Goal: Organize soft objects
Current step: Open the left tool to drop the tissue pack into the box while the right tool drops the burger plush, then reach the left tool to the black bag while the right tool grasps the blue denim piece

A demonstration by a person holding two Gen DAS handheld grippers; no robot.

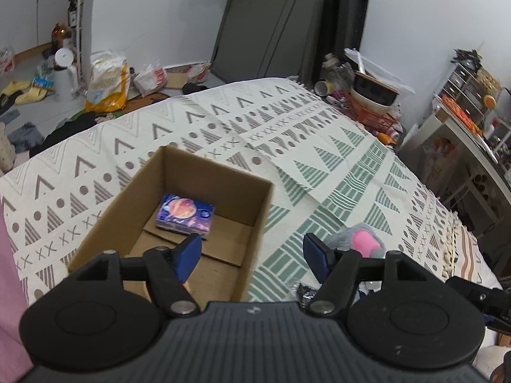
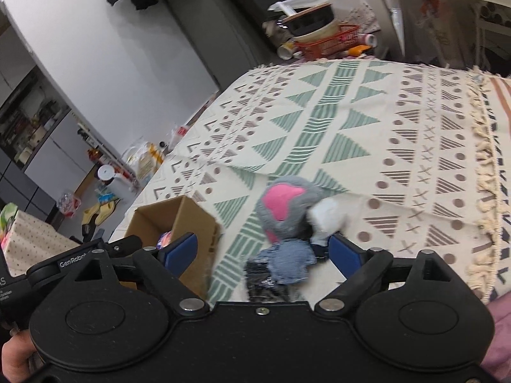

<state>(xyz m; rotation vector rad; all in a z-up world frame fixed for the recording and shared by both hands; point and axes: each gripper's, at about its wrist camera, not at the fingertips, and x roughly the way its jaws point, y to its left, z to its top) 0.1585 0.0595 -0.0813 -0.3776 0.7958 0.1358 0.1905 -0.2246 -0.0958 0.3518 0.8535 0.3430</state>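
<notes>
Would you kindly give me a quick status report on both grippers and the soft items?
Left gripper open, empty, over brown cardboard box holding purple tissue pack. Right gripper open above grey-and-pink plush toy. Nothing blocking.

The only clear lettering is white "GenRobot" print on the black plastic arm of the left gripper, seen at the lower left of the right wrist view, just left of the open brown cardboard box. Below it, at the picture's edge, stand the white letters "AS" with smaller lines too tiny to read. Print on the purple packet inside that box is illegible.
</notes>
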